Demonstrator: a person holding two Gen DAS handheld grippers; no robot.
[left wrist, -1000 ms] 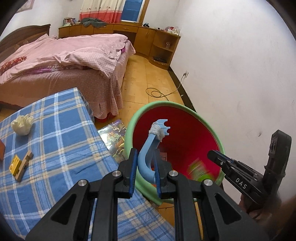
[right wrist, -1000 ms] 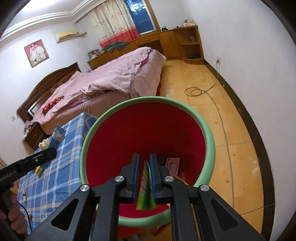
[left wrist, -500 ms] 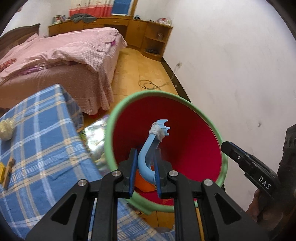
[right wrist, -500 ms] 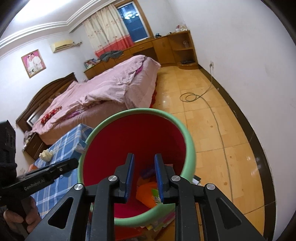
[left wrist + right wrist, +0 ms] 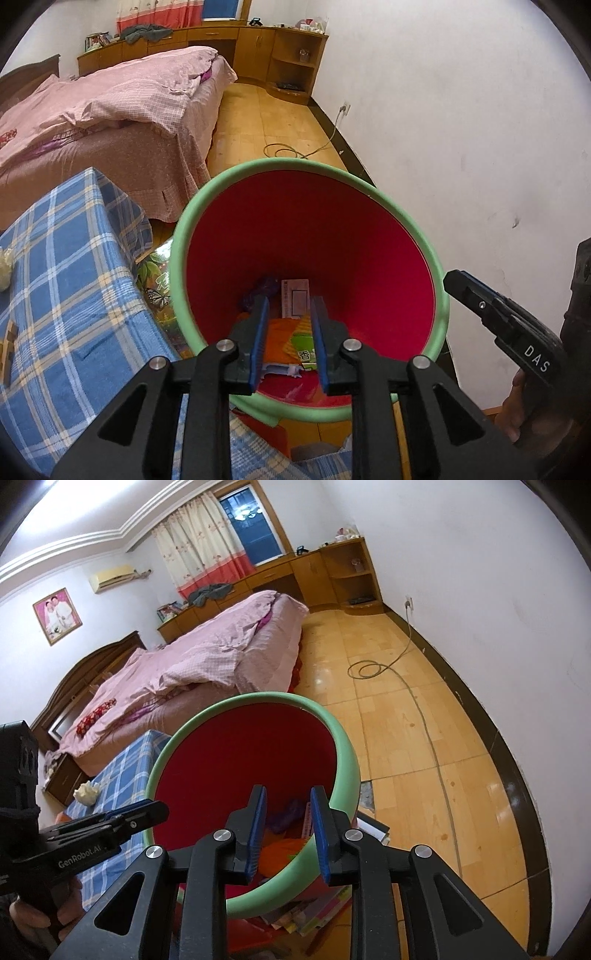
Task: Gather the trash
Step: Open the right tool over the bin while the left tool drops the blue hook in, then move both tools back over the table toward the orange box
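Left wrist view is filled by the bin (image 5: 413, 236), red inside with a green rim, standing on the floor beside the table (image 5: 74, 295). At its bottom lie an orange wrapper (image 5: 280, 343), a green packet (image 5: 304, 349), a pale card (image 5: 294, 297) and a purple scrap (image 5: 264, 290). The left gripper (image 5: 288, 341) is held over the bin's mouth; its jaws are opening and nothing is gripped between the blue pads, only the trash far below being seen through the gap. The right gripper (image 5: 288, 829) is held over the bin's (image 5: 347, 771) near rim, its jaws also opening and empty; the rim is seen just beneath its pads.

Between bin and table a glossy printed sheet (image 5: 155, 284) is wedged upright. On the blue checked cloth a crumpled tissue (image 5: 86, 793) is left lying, and a small wooden block (image 5: 7, 345) at the edge of the left view. Books or papers (image 5: 317, 912) are stacked on the floor against the bin's base. Beyond, a bed (image 5: 207, 657) with pink bedding is seen, and a cable (image 5: 373, 669) is coiled on the wooden floor by the wall.
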